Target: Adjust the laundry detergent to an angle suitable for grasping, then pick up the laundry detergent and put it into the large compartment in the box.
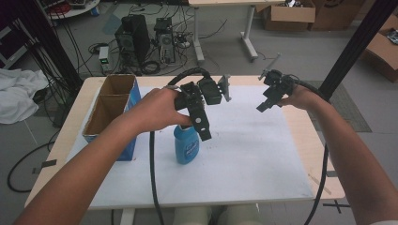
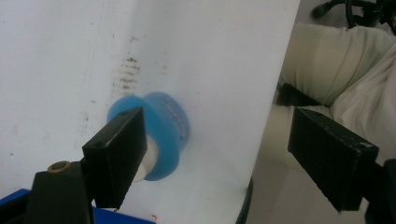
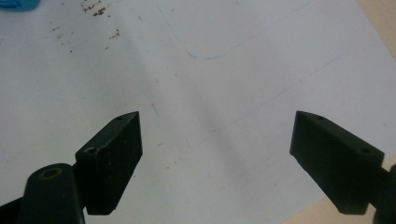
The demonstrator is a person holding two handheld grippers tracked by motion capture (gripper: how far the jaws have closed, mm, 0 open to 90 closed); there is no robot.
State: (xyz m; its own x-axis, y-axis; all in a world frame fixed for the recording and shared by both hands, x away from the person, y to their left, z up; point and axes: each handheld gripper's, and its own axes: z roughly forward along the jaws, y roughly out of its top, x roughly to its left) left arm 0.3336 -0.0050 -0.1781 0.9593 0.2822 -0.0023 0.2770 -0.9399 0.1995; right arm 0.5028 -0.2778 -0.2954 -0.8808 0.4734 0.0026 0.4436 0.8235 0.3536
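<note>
Centre frame, my left gripper (image 1: 202,126) hovers jaws apart above the upright blue bottle (image 1: 186,144). I should centre it, probably over the cap, before closing. My right gripper (image 1: 265,104) waits open, upper right.

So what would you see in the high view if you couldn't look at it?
A person holds the left gripper open just above an upright blue bottle on a white table. The right gripper hovers open farther right, and an open cardboard box stands at the left.
</note>
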